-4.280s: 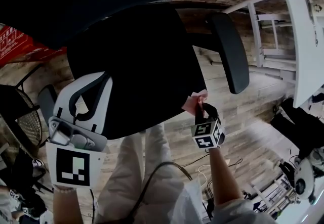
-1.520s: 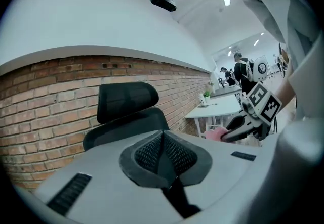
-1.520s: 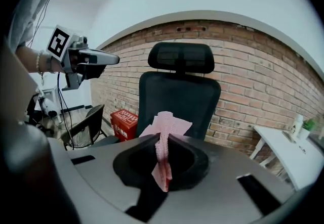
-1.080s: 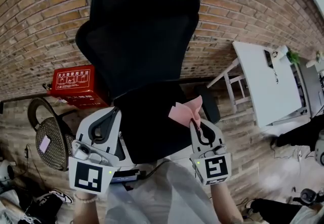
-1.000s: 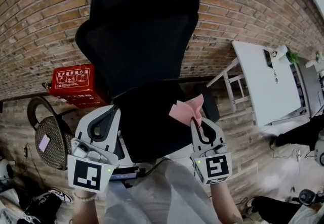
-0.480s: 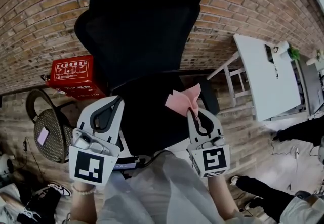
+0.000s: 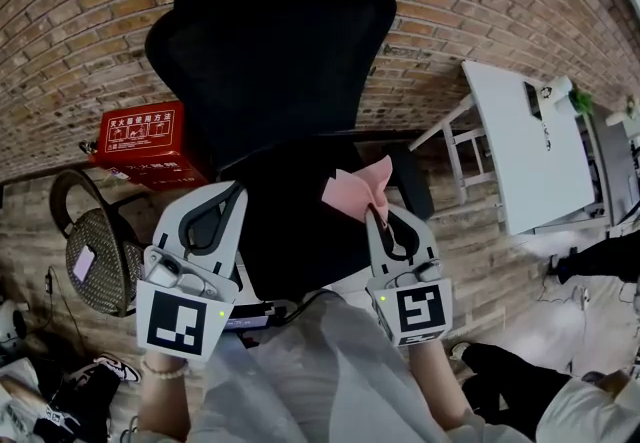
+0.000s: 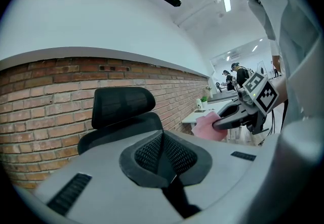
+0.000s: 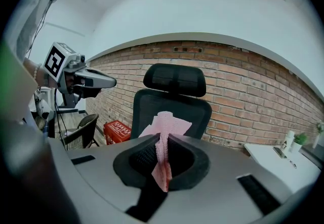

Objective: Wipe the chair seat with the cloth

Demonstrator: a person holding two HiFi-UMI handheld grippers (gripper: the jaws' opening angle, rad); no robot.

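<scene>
A black mesh office chair (image 7: 280, 41) faces me, its seat (image 7: 290, 236) between my two grippers. My right gripper (image 7: 378, 211) is shut on a pink cloth (image 7: 356, 189), which sticks up from the jaws above the seat's right side. In the right gripper view the cloth (image 9: 164, 129) is pinched between the pads and fans out in front of the chair back (image 9: 174, 99). My left gripper (image 7: 230, 196) hovers over the seat's left side. Its jaws are shut with nothing between them (image 8: 163, 139). The left gripper view shows the right gripper (image 8: 225, 121) holding the cloth (image 8: 205, 127).
A brick wall (image 7: 80, 41) stands behind the chair. A red box (image 7: 140, 136) and a dark wire-mesh chair (image 7: 95, 246) are on the floor to the left. A white desk (image 7: 530, 146) stands to the right. People stand far off by the desks (image 8: 238, 74).
Four seconds ago I looked down at the seat with the cloth at its front edge. Now the view is raised to the backrest. In the last second both grippers barely shifted.
</scene>
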